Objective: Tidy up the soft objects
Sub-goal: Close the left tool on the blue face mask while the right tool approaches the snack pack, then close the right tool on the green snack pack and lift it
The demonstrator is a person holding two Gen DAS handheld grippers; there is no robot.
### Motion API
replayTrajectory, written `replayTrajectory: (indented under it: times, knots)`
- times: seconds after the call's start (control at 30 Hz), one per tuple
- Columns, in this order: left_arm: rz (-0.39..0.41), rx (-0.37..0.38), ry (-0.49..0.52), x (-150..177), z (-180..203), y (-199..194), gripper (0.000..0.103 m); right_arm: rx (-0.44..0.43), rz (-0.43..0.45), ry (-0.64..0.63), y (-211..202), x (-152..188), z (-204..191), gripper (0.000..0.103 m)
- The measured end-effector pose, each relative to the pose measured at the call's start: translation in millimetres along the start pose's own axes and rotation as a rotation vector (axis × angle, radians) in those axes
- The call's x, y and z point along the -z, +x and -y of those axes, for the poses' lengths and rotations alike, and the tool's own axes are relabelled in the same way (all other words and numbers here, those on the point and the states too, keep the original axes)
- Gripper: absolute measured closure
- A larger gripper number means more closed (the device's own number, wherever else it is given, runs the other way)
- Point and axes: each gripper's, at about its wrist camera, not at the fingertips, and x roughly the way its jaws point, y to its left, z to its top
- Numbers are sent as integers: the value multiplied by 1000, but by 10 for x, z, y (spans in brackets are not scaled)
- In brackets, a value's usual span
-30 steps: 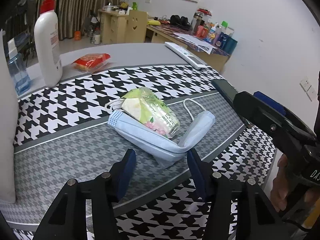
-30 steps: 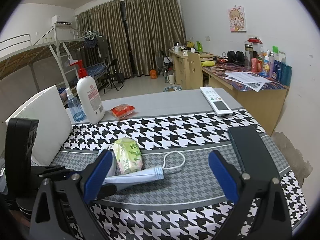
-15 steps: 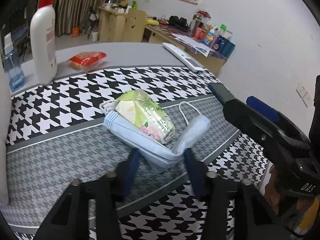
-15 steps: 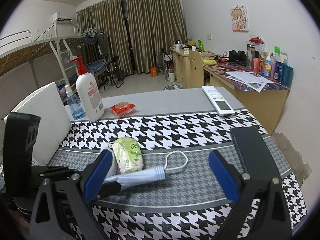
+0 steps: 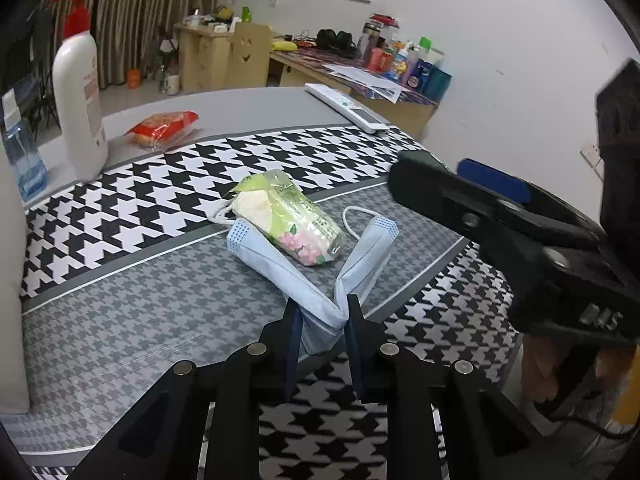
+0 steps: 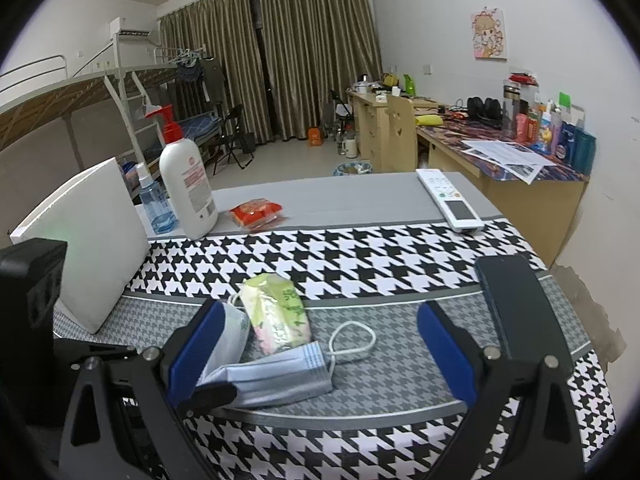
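While our left fingers [image 5: 322,316], just closing, pinch the mask [image 5: 280,268] fold on the bench [image 5: 120,320], lifting may tip off the tissue pack [image 5: 288,220] lying on it. From the right view, our right fingers [image 6: 316,344] stand wide apart, holding nothing, so they cannot steady it.

Two low wrist views angled down, close over the same face mask [image 5: 316,292] on the table [image 6: 360,200].

Dorm room, bunk bed [image 6: 80,92] (metal-framed), cluttered desks [image 6: 500,152], curtains [image 6: 280,52]
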Motion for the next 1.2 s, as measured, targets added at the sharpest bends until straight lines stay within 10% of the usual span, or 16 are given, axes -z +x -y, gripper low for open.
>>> replayTrajectory:
  times: [1.2]
  knots:
    - [68,-97,61,233,-511,-509,83,-4,-236,-141,755,-40,-429,32]
